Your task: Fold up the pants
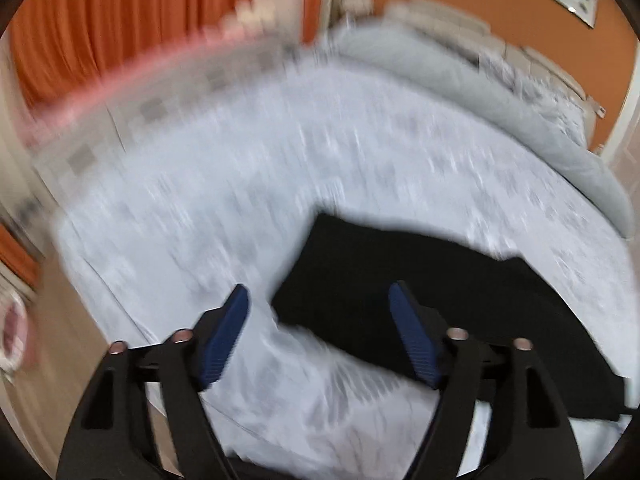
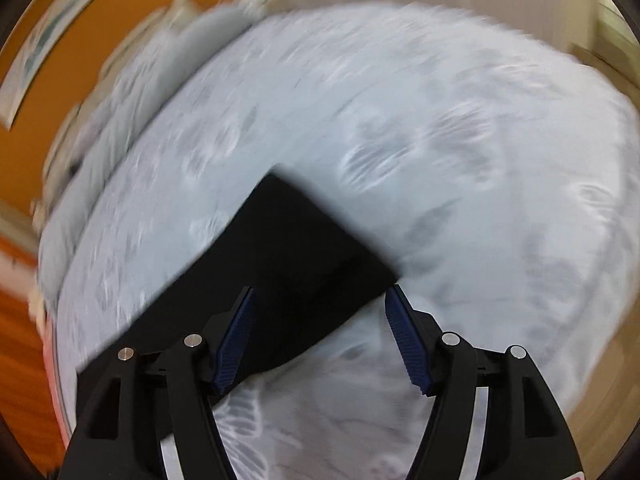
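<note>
Black pants point(image 1: 420, 292) lie flat on a bed with a pale patterned sheet point(image 1: 280, 168). In the left wrist view my left gripper point(image 1: 320, 300) is open and empty, above the pants' left end. In the right wrist view the pants point(image 2: 288, 264) run from lower left to a squared end near the middle. My right gripper point(image 2: 320, 304) is open and empty above that end. Both views are motion-blurred.
A grey folded duvet point(image 1: 500, 96) and pillows lie along the head of the bed. Orange curtains point(image 1: 120, 20) hang beyond the far side. An orange wall with a framed picture point(image 2: 52, 28) stands behind the headboard. The bed's edge point(image 1: 100, 280) drops to the floor at the left.
</note>
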Action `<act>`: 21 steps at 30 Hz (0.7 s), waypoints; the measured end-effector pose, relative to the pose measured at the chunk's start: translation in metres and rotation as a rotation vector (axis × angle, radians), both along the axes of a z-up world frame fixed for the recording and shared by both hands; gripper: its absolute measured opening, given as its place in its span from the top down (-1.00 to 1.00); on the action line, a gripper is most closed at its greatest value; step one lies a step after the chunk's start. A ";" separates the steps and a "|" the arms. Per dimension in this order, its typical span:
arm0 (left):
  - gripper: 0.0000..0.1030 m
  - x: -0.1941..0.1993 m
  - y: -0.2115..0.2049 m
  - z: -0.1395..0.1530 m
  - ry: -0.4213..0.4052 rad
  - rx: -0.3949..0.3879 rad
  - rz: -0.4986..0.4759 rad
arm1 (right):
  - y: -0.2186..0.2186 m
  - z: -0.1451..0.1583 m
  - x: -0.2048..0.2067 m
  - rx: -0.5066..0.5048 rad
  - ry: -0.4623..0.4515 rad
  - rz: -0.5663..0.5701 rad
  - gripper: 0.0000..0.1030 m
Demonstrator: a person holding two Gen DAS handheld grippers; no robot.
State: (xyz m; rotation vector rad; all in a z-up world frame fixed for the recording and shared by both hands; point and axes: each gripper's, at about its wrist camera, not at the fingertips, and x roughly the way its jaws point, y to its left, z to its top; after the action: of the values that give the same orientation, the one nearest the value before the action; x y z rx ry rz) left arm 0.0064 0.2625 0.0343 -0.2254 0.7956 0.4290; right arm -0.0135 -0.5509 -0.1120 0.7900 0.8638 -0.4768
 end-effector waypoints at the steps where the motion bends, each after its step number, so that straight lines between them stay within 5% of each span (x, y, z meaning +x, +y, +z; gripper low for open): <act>1: -0.72 0.001 -0.014 0.010 -0.041 0.049 -0.019 | -0.003 0.009 -0.009 -0.039 -0.029 -0.044 -0.26; 4: -0.79 0.026 -0.051 0.009 -0.041 0.039 -0.126 | -0.005 0.037 -0.013 -0.154 -0.116 -0.036 -0.30; 5: -0.79 0.039 -0.064 0.001 -0.018 0.009 -0.168 | -0.005 0.039 -0.004 -0.171 -0.115 -0.009 -0.47; 9: -0.79 0.090 -0.118 -0.045 0.102 -0.070 -0.314 | 0.003 0.010 0.050 -0.175 -0.004 0.149 -0.56; 13: -0.78 0.117 -0.150 -0.084 0.157 -0.064 -0.364 | 0.013 -0.020 0.089 -0.227 0.144 0.224 -0.55; 18: -0.78 0.123 -0.155 -0.104 0.158 -0.168 -0.438 | 0.002 -0.016 0.081 -0.231 0.112 0.231 -0.70; 19: -0.78 0.121 -0.158 -0.104 0.156 -0.172 -0.444 | -0.006 -0.027 0.086 -0.163 0.120 0.245 -0.62; 21: -0.78 0.121 -0.163 -0.106 0.150 -0.161 -0.448 | -0.005 -0.031 0.093 -0.126 0.097 0.290 0.69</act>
State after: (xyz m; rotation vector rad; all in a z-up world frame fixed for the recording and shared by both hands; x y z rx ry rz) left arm 0.1278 0.0994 -0.0717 -0.1591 0.9994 -0.0423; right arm 0.0800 -0.5559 -0.1428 0.5191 1.0101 -0.3101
